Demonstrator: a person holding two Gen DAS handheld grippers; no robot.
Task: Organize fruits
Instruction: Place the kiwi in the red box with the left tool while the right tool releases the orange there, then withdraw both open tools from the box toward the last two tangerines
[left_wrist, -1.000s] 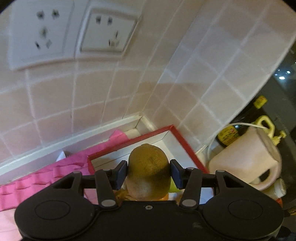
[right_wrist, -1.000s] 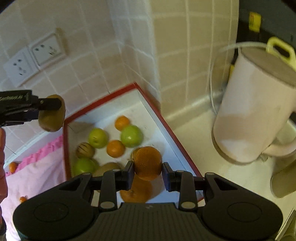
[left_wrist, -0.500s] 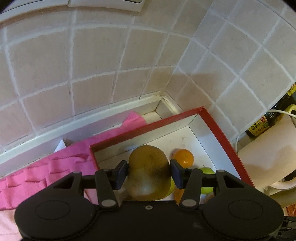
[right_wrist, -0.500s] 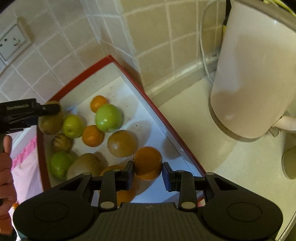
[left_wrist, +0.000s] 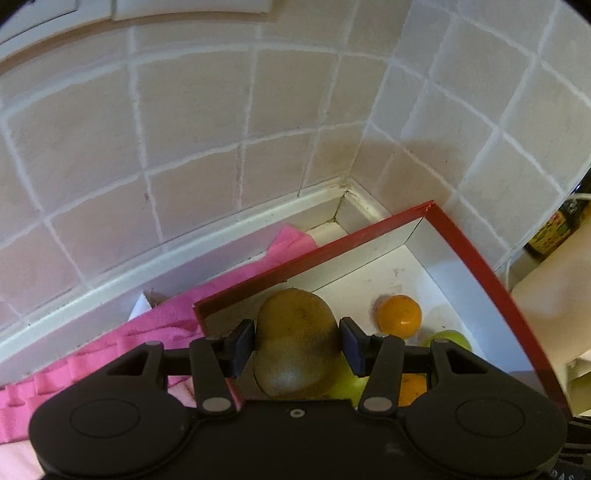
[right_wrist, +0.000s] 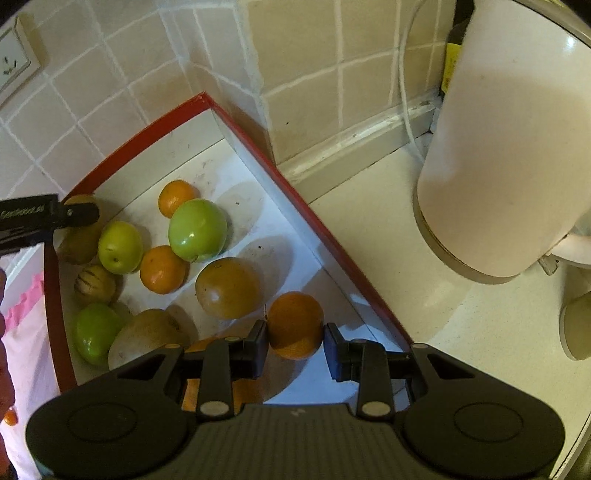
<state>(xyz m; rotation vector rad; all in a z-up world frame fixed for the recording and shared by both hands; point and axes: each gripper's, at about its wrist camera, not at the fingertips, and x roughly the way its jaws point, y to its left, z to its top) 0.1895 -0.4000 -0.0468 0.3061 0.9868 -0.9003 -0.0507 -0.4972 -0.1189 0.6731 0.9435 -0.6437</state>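
Note:
My left gripper (left_wrist: 297, 345) is shut on a brown kiwi (left_wrist: 297, 339), held low over the far left corner of the red-rimmed white box (left_wrist: 476, 266). That same gripper (right_wrist: 48, 218) and kiwi (right_wrist: 79, 243) show at the left edge of the right wrist view. My right gripper (right_wrist: 295, 345) is shut on an orange (right_wrist: 295, 325) just above the box floor near the right wall (right_wrist: 306, 229). Inside the box lie green apples (right_wrist: 197, 229), small oranges (right_wrist: 162, 269), a brown round fruit (right_wrist: 227, 288), a striped fruit (right_wrist: 94, 284) and a pale pear-like fruit (right_wrist: 147, 336).
A pink cloth (left_wrist: 110, 350) lies left of the box against the tiled wall (left_wrist: 184, 129). A pale electric kettle (right_wrist: 509, 147) stands on the counter to the right, with a cord and a dark bottle (left_wrist: 554, 232) behind it. A hand (right_wrist: 5, 369) shows at the left edge.
Both grippers have sunk toward the box and tilted further down, each still holding its fruit. The wall sockets have slid up out of the left wrist view.

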